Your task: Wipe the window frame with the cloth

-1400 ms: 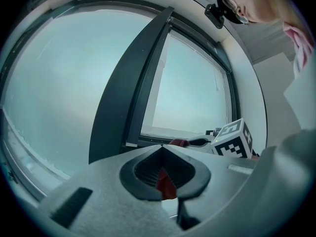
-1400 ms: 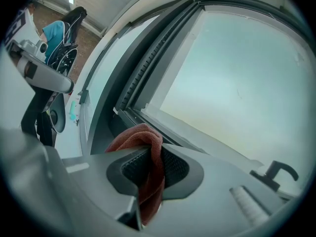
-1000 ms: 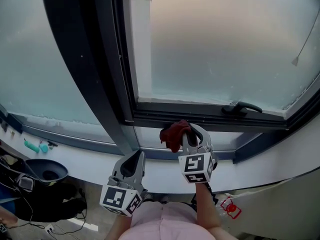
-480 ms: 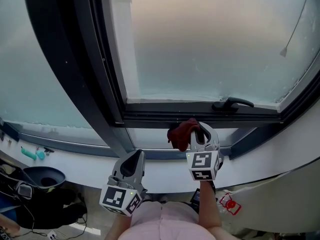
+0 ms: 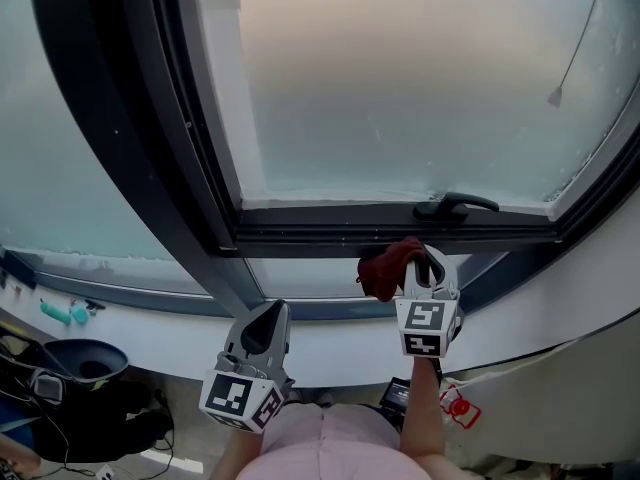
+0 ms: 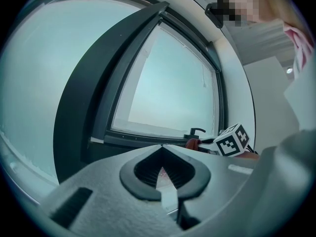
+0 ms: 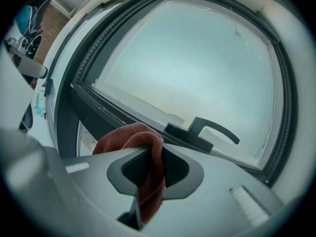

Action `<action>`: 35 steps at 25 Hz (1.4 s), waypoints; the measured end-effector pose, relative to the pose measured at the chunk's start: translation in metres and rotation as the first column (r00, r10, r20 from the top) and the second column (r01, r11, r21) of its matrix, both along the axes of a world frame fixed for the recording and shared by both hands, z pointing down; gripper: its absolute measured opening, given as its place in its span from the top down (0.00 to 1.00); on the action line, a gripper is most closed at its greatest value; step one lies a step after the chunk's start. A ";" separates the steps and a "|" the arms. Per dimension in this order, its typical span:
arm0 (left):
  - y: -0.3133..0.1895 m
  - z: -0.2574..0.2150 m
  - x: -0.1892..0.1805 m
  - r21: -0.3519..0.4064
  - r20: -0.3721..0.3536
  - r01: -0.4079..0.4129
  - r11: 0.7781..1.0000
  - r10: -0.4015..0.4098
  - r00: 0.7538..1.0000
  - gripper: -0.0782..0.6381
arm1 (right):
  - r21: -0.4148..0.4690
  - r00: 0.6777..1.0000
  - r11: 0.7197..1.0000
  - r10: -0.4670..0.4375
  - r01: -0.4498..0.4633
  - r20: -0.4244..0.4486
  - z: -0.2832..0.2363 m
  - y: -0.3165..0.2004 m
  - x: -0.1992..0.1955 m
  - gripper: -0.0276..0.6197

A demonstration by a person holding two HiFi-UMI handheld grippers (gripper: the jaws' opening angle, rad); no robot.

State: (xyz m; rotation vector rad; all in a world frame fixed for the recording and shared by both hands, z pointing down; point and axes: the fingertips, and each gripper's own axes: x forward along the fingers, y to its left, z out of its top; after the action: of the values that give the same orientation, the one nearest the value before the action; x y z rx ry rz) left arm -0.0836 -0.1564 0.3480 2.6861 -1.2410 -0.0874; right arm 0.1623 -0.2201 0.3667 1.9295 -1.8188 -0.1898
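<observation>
The dark window frame (image 5: 330, 230) runs across the head view, its lower rail carrying a black handle (image 5: 456, 205). A dark red cloth (image 5: 384, 267) is bunched just below that rail, left of the handle, with my right gripper (image 5: 422, 260) shut on it. In the right gripper view the cloth (image 7: 134, 138) folds out of the closed jaws toward the frame (image 7: 106, 110), and the handle (image 7: 206, 128) lies just beyond. My left gripper (image 5: 268, 318) hangs lower and to the left, shut and empty, its tips (image 6: 161, 151) pointed at the frame corner (image 6: 103, 137).
A white sill (image 5: 330, 343) curves below the window. At far left sit small teal items (image 5: 62, 313) and a dark bowl (image 5: 88, 361) with cables. A blind cord weight (image 5: 553, 96) hangs over the glass at upper right. A red-and-white object (image 5: 456, 407) lies low right.
My right gripper has carried the cloth to the right along the lower rail, closer to under the handle. The left gripper has stayed where it was.
</observation>
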 end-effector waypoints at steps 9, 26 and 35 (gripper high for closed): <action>0.003 0.000 0.005 0.001 0.011 0.015 1.000 -0.015 1.000 0.90 | -0.005 0.998 0.998 0.064 -0.064 0.018 0.006 0.006 0.035 0.87; 0.008 0.002 -0.039 -0.017 0.016 0.097 0.995 -0.097 0.995 0.90 | 0.105 0.953 0.980 -0.193 0.172 0.236 -0.024 -0.004 -0.074 0.87; 0.019 -0.001 -0.114 -0.008 0.032 0.266 0.964 -0.266 0.963 0.90 | 0.103 0.783 0.851 -0.516 0.515 0.348 -0.010 -0.024 -0.245 0.87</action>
State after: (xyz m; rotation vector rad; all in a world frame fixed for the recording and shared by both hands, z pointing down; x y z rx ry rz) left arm -0.1978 -0.1378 0.3471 2.5030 -1.6006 -0.0742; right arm -0.0826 -0.2446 0.3566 1.4840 -2.5774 -0.0040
